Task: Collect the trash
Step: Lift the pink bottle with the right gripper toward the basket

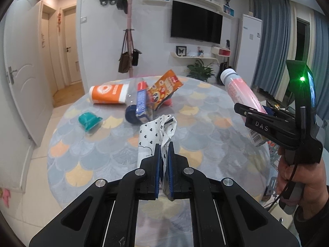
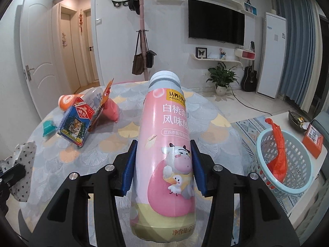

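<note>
Here, going left to right, a teal wrapper [image 1: 88,121] lies on the table [image 1: 102,156] by an orange tube [image 1: 109,93]; next stand a blue carton [image 1: 141,103] and an orange snack bag [image 1: 164,90]. The left gripper [image 1: 164,156] has its fingers pinched tight on a heart-printed paper scrap [image 1: 158,131]. The right gripper [image 2: 163,164] clasps a pink yogurt bottle [image 2: 164,144] above the table's right side, beside a pale blue basket [image 2: 287,164].

The round table [image 1: 115,152] carries an orange bottle [image 1: 109,94], teal wrapper [image 1: 89,121] and blue box [image 2: 75,126].
</note>
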The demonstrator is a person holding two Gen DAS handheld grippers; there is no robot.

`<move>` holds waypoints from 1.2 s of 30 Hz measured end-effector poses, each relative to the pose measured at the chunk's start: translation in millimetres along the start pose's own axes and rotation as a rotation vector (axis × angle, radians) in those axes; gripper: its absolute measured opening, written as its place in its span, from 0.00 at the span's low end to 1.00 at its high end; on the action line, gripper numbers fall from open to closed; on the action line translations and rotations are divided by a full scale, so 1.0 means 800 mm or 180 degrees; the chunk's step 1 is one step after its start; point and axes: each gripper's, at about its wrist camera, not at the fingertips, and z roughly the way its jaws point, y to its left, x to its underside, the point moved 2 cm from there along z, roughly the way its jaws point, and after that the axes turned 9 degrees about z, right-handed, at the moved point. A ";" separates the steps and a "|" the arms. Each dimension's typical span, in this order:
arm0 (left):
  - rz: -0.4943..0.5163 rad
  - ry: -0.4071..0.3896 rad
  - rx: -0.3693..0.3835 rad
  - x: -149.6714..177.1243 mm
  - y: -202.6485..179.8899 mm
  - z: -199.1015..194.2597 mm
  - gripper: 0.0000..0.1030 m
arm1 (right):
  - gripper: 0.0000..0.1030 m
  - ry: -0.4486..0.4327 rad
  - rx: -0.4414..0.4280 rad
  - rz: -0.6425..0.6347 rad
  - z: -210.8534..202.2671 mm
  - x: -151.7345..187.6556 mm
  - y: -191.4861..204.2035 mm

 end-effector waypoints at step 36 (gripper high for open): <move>0.0432 -0.0049 0.0433 -0.058 -0.118 0.035 0.05 | 0.44 -0.0275 0.0052 0.0408 -0.038 -0.003 -0.125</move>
